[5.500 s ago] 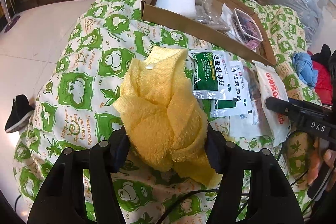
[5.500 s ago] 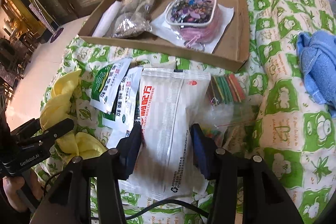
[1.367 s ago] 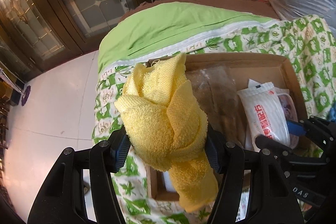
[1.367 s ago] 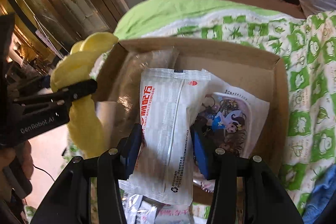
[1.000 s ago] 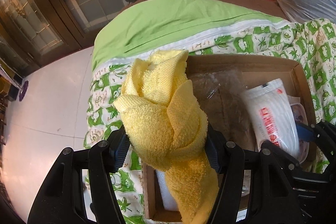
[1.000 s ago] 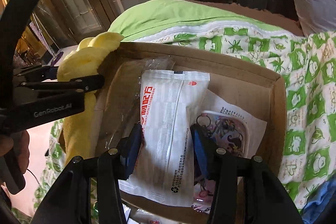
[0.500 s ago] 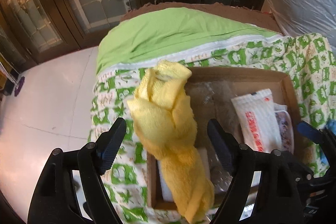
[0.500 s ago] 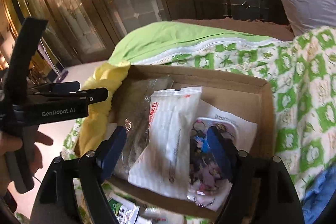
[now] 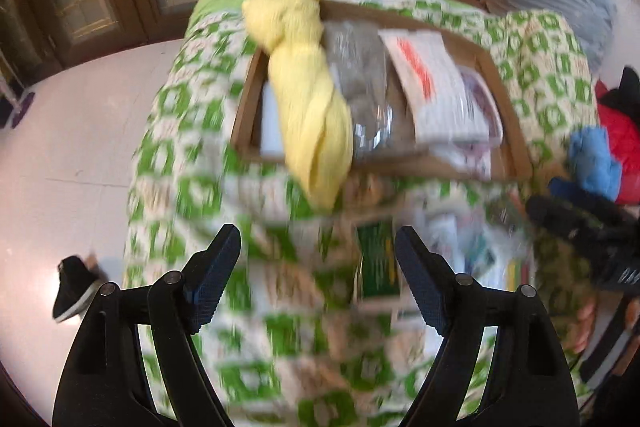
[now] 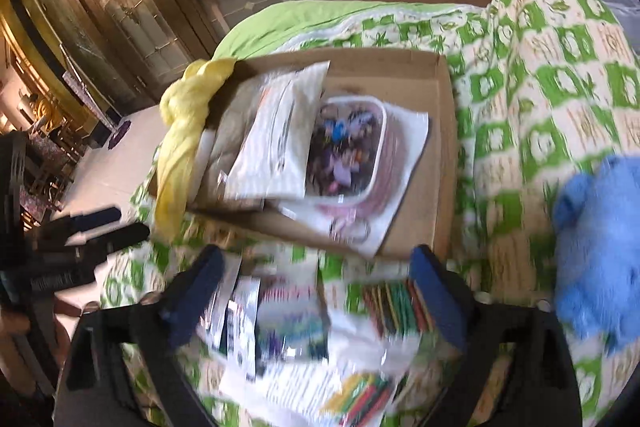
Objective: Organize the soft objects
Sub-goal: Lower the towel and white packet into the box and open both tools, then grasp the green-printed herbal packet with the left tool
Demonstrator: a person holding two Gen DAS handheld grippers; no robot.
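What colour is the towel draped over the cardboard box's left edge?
Yellow: the towel on the cardboard box shows best in the left wrist view.

Almost no writing can be read here, because both pictures are blurry. In the left wrist view, the white packet in the cardboard box, upper right of middle, has red marks on it, but they are too smeared to read. At the far right edge, the black right gripper shows a few white letters, cut off and fuzzy. In the right wrist view, the packets on the bed near the bottom have print that is only a blur.
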